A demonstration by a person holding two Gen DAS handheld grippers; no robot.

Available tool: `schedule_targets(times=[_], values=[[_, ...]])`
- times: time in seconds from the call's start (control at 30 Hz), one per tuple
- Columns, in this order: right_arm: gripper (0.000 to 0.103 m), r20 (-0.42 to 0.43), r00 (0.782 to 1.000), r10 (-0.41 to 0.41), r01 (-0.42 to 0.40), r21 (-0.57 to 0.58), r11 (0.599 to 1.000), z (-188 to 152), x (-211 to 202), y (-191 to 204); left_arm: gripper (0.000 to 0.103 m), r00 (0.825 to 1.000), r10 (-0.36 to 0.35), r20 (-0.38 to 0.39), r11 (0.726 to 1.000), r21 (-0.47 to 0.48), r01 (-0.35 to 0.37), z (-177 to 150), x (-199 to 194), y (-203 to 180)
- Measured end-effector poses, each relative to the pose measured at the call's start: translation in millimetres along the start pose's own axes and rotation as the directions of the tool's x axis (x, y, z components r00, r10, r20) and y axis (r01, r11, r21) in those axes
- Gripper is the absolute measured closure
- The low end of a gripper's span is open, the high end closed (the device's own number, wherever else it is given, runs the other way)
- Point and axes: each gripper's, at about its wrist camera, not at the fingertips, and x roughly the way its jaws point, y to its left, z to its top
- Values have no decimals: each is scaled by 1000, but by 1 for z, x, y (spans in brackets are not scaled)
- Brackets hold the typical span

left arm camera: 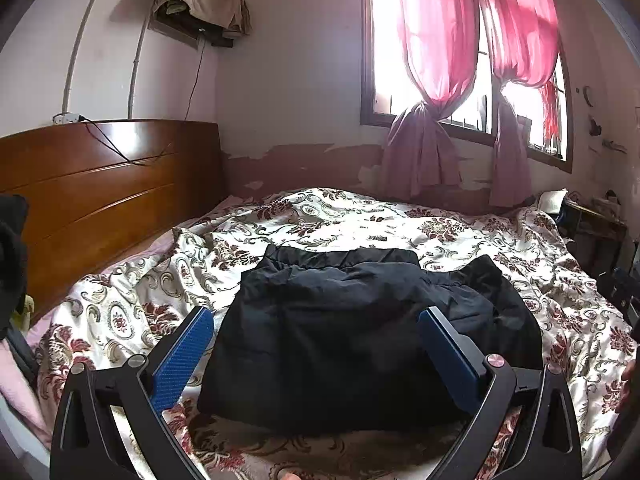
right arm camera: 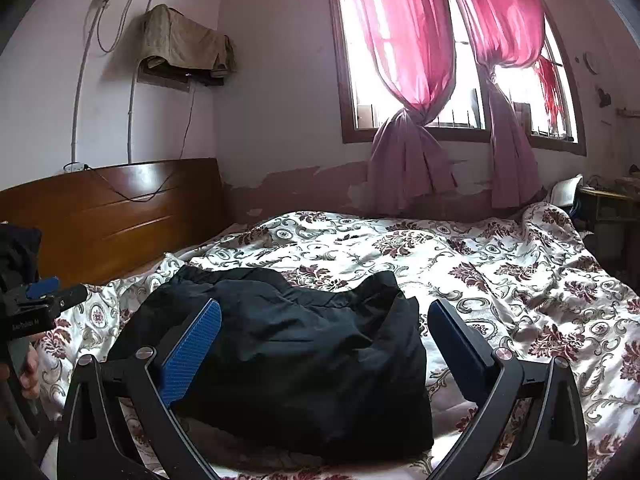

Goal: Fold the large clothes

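A: What are the left tongs (left arm camera: 316, 336) doing?
B: They are spread wide and hold nothing. The right tongs (right arm camera: 324, 328) are spread wide too.
A: Where is the black clothing (left arm camera: 360, 340)?
B: It lies bunched up on the flowery blanket (left arm camera: 460, 232) on the bed, just past both tongs.
A: What is farther back?
B: A brown headboard (left arm camera: 100, 188) on the left, and pink curtains (left arm camera: 440, 40) at the window

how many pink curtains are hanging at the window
2. One pink curtain hangs on the left part of the window, knotted at mid-height. The other hangs to its right, also tied. The window's right edge is distorted, so more fabric may be hidden there.
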Motion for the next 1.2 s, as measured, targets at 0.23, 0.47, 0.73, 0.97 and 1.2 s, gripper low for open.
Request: schedule_targets(times=[0.23,0.47,0.73,0.97,1.2], values=[[1,2,1000,2,-2,-20,1000,-13,-22,20,0,1000,-22,7,1000,0,22,-15,-27,-2],[1,-12,1000,11,-11,-38,999,-26,-41,31,0,1000,-21,23,1000,6,21,-33,-49,-4],[1,-25,1000,13,-14,-38,999,-39,-62,37,0,999,-26,20,999,23,26,-54,-67,-5],[1,-46,999,19,-20,-9,1000,-57,-75,39,0,1000,-15,17,999,40,14,-72,-79,-2],[1,-78,996,31,-32,-13,999,-76,-76,42,0,1000,-9,-7,1000,15,9,-87,-80,-1]])
